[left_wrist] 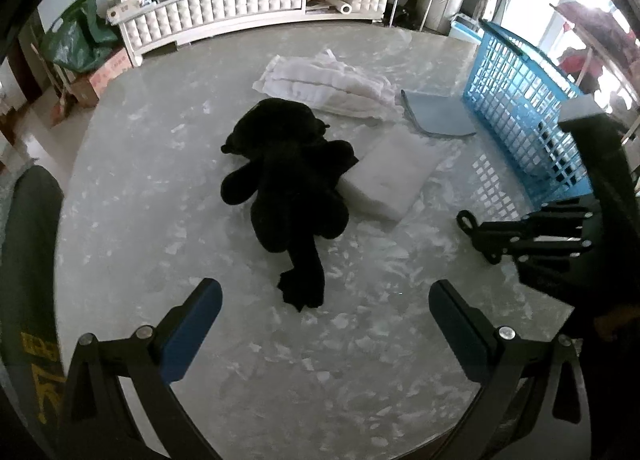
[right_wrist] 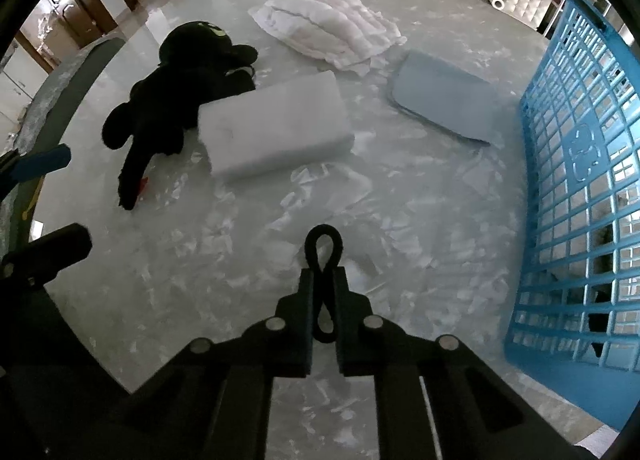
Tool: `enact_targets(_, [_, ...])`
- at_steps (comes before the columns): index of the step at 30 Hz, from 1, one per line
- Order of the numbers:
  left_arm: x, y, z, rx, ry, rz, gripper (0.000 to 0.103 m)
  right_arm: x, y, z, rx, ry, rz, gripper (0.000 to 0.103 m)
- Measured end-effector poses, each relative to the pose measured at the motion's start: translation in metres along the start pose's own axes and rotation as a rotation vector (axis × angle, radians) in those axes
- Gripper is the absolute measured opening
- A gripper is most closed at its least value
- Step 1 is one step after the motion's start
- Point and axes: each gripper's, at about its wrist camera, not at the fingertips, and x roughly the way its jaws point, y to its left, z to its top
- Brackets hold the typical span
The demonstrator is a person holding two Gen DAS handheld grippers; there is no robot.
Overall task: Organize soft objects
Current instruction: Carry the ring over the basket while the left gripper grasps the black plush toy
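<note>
A black plush toy [left_wrist: 288, 175] lies in the middle of the round marble table [left_wrist: 160, 219]; its tail end points at my left gripper [left_wrist: 324, 308], which is open and empty just short of it. A white foam block [left_wrist: 390, 179] touches the plush's right side. A white quilted cloth [left_wrist: 332, 85] and a light blue folded cloth [left_wrist: 434, 113] lie behind. My right gripper [right_wrist: 323, 272] is shut on a black hair tie [right_wrist: 323, 248], held low over the table left of the blue basket [right_wrist: 580, 179]. The plush [right_wrist: 180, 79], foam block [right_wrist: 272, 127], quilted cloth [right_wrist: 332, 27] and blue cloth [right_wrist: 444, 99] also show in the right wrist view.
The blue plastic lattice basket [left_wrist: 524, 119] stands on the table's right side. My right gripper [left_wrist: 492, 238] shows at the right of the left wrist view. A white cabinet [left_wrist: 256, 7] with clutter stands beyond the table. A dark chair back [left_wrist: 28, 260] is at the left edge.
</note>
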Motion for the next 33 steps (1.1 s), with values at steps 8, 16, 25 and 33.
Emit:
enact_targets(8, [0.001,0.002,0.005,-0.039,0.000,0.061,0.103,-0.034,-0.001,-0.004,0.008,-0.048,0.046,0.008])
enact_targets(16, [-0.006,0.013,0.026,-0.044,0.022,0.060,0.103,-0.092,-0.021,0.006,0.018,-0.133,0.098,0.008])
enact_targets(25, [0.000,0.038,0.063,-0.092,0.026,0.064,0.103,-0.146,-0.042,0.022,0.014,-0.247,0.076,0.008])
enact_targets(33, [0.032,0.047,0.073,-0.078,0.059,0.024,0.103,-0.155,-0.079,0.023,0.060,-0.283,0.035,0.008])
